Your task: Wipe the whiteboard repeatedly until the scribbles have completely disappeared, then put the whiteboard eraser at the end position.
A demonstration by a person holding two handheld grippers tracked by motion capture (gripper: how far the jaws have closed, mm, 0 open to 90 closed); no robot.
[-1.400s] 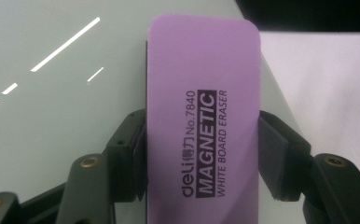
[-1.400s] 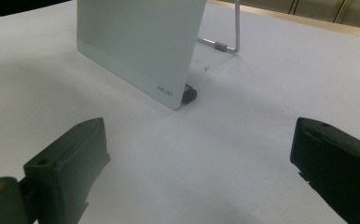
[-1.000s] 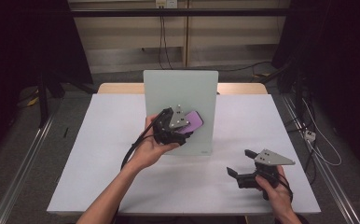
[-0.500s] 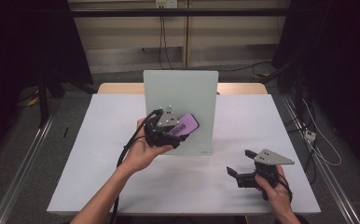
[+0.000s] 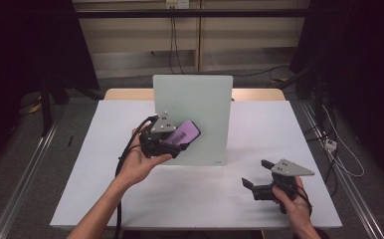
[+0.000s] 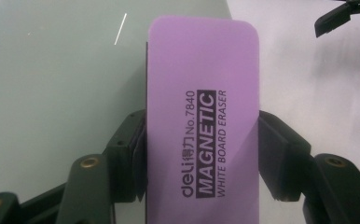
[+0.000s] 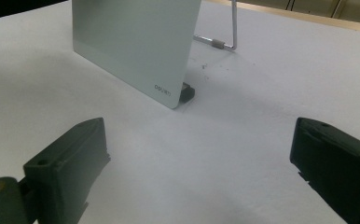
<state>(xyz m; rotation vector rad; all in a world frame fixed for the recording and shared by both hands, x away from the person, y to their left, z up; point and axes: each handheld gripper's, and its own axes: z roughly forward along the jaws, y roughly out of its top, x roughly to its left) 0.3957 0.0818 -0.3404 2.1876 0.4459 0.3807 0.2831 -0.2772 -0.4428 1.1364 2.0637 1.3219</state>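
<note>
Jaws of left gripper (image 5: 172,142) clamped on purple eraser (image 6: 201,116), felt side toward whiteboard (image 5: 200,107) (for wiping); right gripper (image 5: 259,179) gaping, idle on desk (image 5: 259,124).

Tongs (image 6: 201,158) clamp the purple eraser (image 6: 201,93) against the pale board (image 6: 52,93)

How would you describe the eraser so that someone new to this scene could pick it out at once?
Start at the pale board standing upright mid-table. In front of its lower left part, the left claw grips the eraser by its long sides. It is the one purple thing here, a rounded slab printed "MAGNETIC WHITE BOARD ERASER".
</note>
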